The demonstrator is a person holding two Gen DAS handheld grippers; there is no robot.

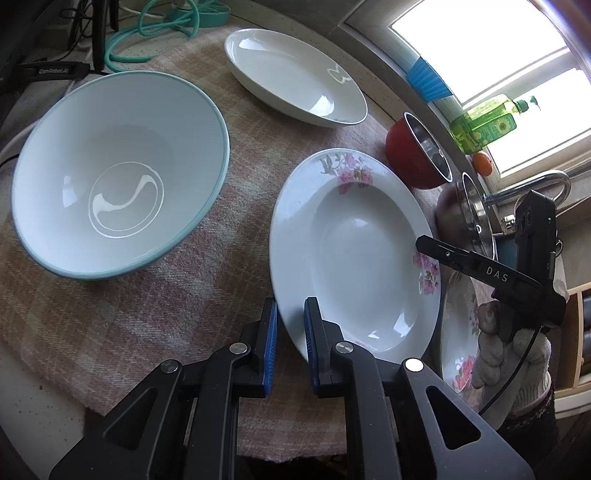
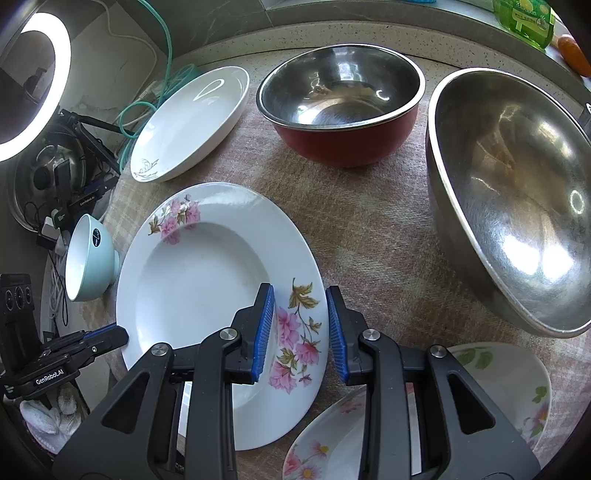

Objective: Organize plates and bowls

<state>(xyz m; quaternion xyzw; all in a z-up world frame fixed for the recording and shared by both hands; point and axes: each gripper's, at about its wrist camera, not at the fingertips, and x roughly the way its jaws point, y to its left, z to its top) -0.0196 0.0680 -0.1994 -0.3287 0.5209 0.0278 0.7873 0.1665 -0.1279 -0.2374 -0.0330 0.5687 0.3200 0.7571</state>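
Observation:
A floral deep plate (image 1: pixel 354 258) (image 2: pixel 207 295) lies on the checked cloth. My left gripper (image 1: pixel 290 332) straddles its near rim, jaws narrowly apart, not visibly clamped; it also shows in the right wrist view (image 2: pixel 107 334) at the plate's left edge. My right gripper (image 2: pixel 301 330) is open with its jaws on either side of the plate's right rim; in the left wrist view (image 1: pixel 424 245) its finger reaches over that rim. A mint bowl (image 1: pixel 118 173) (image 2: pixel 90 258) stands to the left. A plain white oval plate (image 1: pixel 295 74) (image 2: pixel 192 122) lies beyond.
A red steel-lined bowl (image 2: pixel 340 107) (image 1: pixel 417 151) and a large steel bowl (image 2: pixel 513 199) stand at the right. Two more floral plates (image 2: pixel 509 384) (image 2: pixel 325 439) lie near my right gripper. A green soap bottle (image 1: pixel 484 123), tap (image 1: pixel 532 184), green hose (image 1: pixel 162 22) and ring light (image 2: pixel 33 85) surround the cloth.

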